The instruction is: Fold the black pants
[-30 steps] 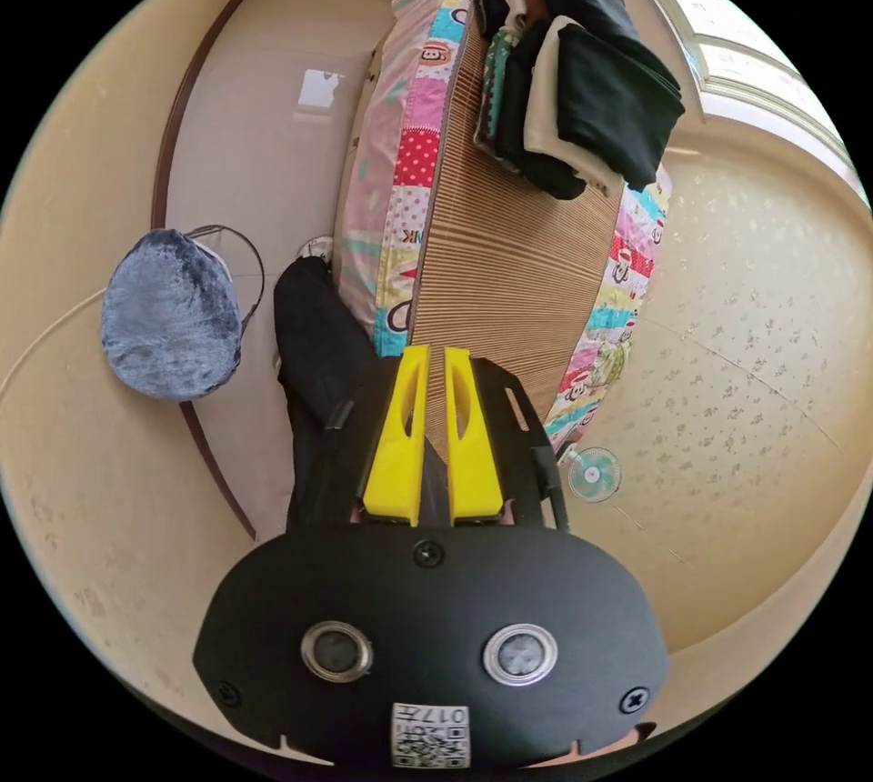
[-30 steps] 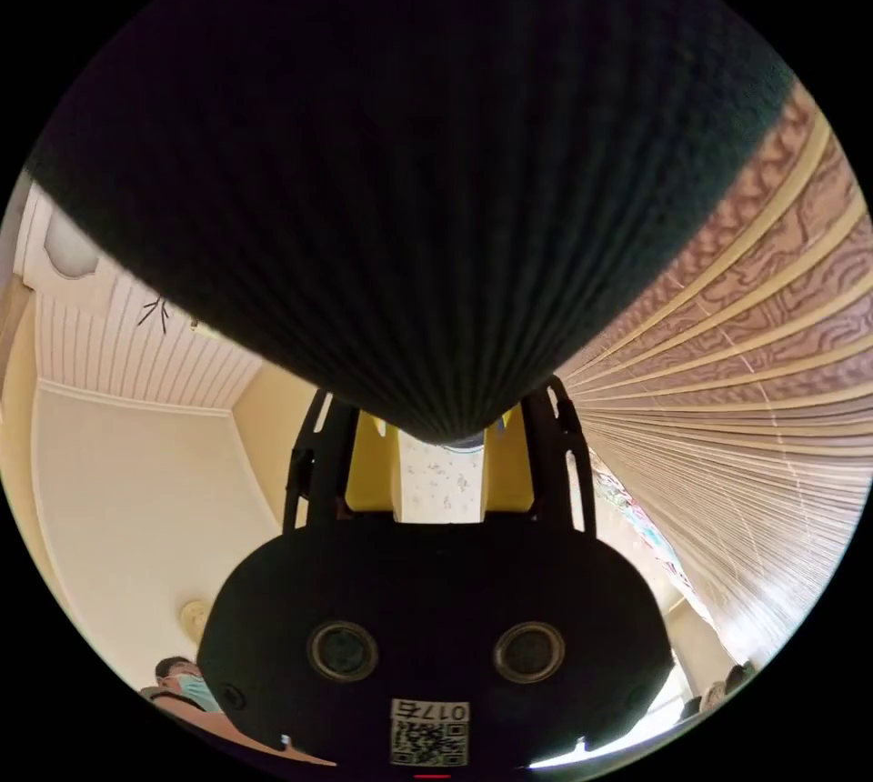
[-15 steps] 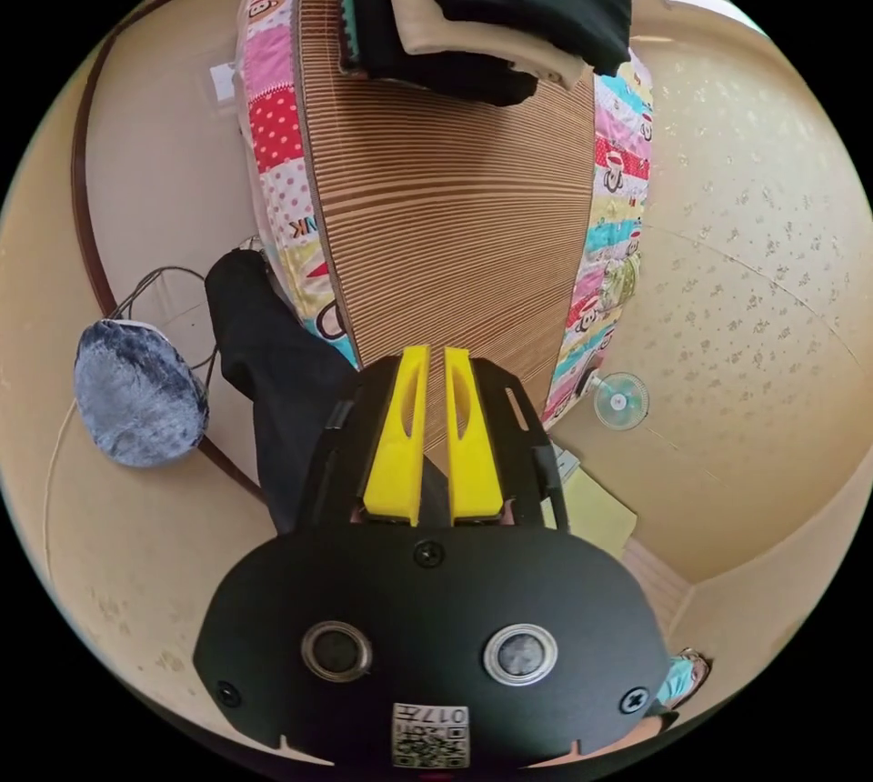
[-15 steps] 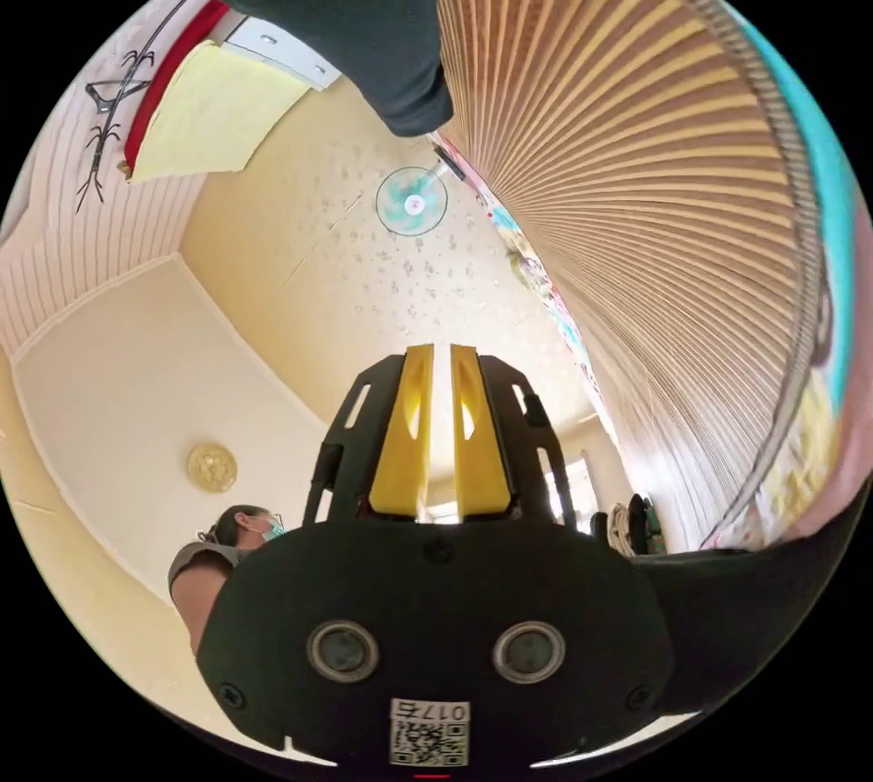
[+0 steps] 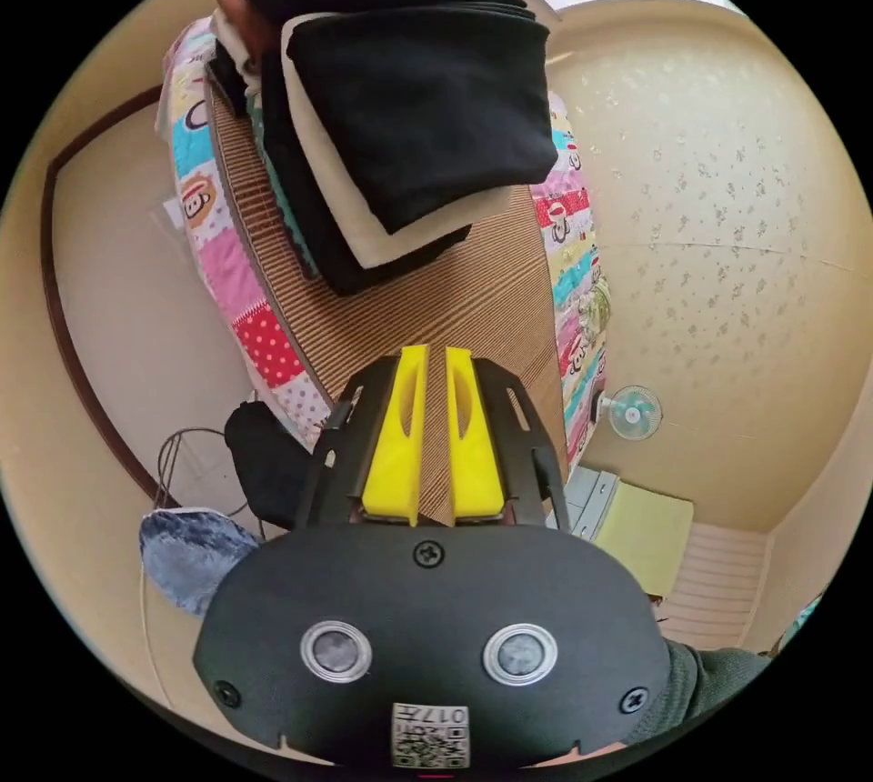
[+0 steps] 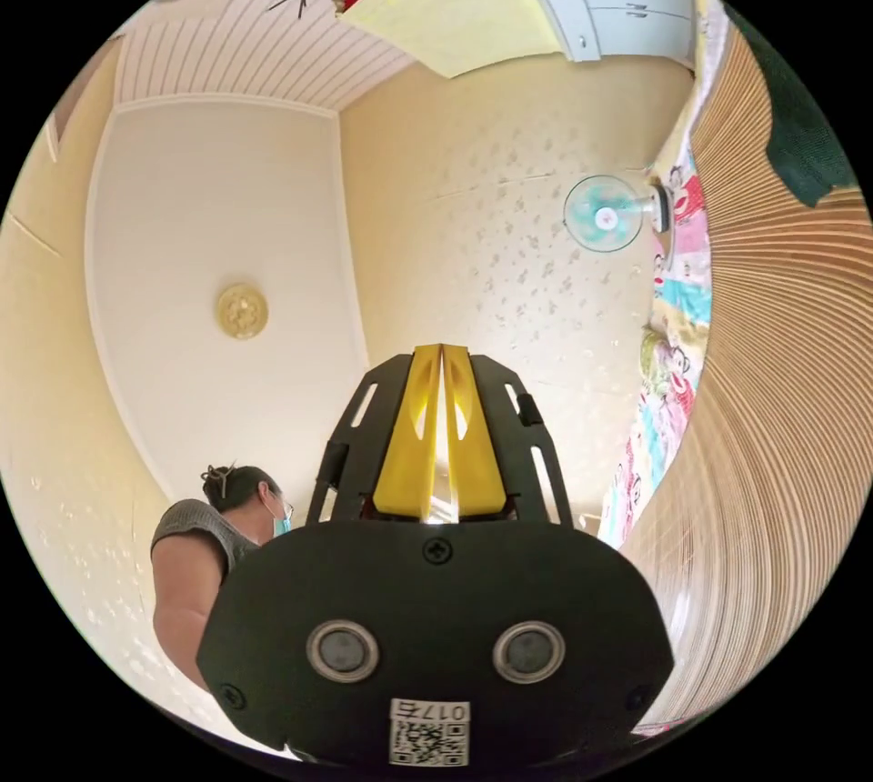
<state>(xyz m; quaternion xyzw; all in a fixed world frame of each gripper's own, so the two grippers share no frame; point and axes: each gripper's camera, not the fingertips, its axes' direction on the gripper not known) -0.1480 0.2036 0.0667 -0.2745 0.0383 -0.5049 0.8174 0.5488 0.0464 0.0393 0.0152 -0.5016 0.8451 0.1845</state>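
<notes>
Cream walls with a faint speckled print wrap around me in both views, and the right gripper view looks up at a pale ceiling with a round fitting. Below my left tongs I see a bed in a bright patchwork sheet, topped by a striped mat. On the mat's far end sits a stack of folded clothes; the black pants lie folded on top of it, over a cream piece. My left tongs hover above the mat, near the stack, jaws almost together with a thin gap and nothing between them. My right tongs point up toward the wall, jaws nearly touching at the tips, holding nothing. In that view the mat curves down one side, with a dark fold of cloth at its edge. A person stands just beside the right tongs' housing. A fan is seen by the bed's edge. A blue furry cushion lies on the floor.
</notes>
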